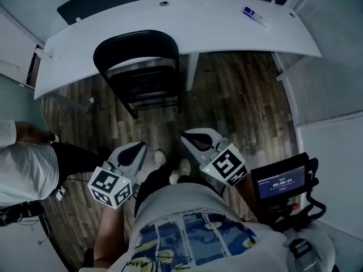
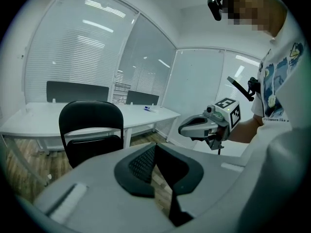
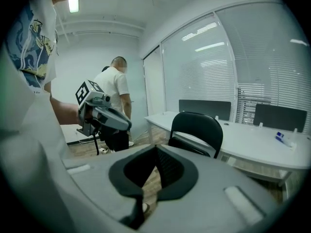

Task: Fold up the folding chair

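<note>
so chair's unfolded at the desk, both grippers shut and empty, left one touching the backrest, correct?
Not touching: the head view shows the left gripper well short of the chair, apart from its backrest. The rest stands: chair unfolded at the desk, right gripper shut and empty too.

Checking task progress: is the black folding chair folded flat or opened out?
Opened out. The folding chair stands on its legs at the desk, seat lowered away from the backrest.

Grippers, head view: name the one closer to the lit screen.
The right gripper, next to the lit screen; the left gripper sits on the bystander side.
</note>
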Tool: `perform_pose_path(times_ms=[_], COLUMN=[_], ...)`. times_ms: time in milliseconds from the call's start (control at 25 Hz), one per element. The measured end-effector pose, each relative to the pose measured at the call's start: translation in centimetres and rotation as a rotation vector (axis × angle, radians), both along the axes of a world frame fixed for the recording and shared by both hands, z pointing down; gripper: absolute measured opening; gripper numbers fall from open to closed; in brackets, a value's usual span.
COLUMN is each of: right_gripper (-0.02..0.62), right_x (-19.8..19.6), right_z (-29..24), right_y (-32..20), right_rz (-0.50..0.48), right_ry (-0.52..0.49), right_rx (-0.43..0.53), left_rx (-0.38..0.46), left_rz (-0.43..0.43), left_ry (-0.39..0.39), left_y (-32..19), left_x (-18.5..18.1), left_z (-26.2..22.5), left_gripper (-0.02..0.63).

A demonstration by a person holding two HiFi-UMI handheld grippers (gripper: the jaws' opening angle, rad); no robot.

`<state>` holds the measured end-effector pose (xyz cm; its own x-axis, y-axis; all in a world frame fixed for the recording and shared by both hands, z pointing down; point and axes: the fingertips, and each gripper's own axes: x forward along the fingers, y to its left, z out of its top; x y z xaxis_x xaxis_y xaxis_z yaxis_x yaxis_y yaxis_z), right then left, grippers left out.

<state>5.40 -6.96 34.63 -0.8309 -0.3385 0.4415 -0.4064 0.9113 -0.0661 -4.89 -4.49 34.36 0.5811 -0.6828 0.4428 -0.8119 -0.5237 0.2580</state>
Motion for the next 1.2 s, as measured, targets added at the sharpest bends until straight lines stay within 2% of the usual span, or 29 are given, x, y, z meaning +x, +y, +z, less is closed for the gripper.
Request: perform_pose_path(times_ms=[200, 360, 480, 560, 680, 800, 1200], right_gripper=[0.002, 0.002, 0.002, 0.002, 0.002, 0.002, 0.002], right_x=[0.3, 1.9, 1.7, 0.5, -2.8, -4.6, -5.2], right_z=[0.0, -1.1, -1.7, -2.1, -2.6, -2.7, -2.9], right_y=[0.8, 3.5, 5.1, 6.0, 8.0, 9.1, 9.4], right_rz=[-0.004, 0.039, 0.063, 0.063, 0.071, 0.071, 0.049], right_ry=[0.016, 0.010, 0.015, 0.020, 0.041, 0.044, 0.041], right_rx=[-0.016, 0.033, 0.051, 0.060, 0.085, 0.095, 0.095], left_rx=[-0.033, 0.015, 0.046, 0.060, 0.077, 0.067, 0.041], left_rz=[0.013, 0.067, 0.100, 0.110, 0.124, 0.120, 0.102], left_ry=[0.023, 0.005, 0.010, 0.014, 0.026, 0.029, 0.027], left_y=[0.8, 2.7, 3.8, 4.6, 6.7, 8.2, 8.9], left_x=[0.8, 2.6, 2.8, 1.8, -1.5, -3.7, -4.4], left_z=[0.0, -0.9, -1.9, -2.4, -2.5, -2.0, -1.6], left_gripper=[0.006, 0.006, 0.006, 0.006, 0.006, 0.006, 0.006])
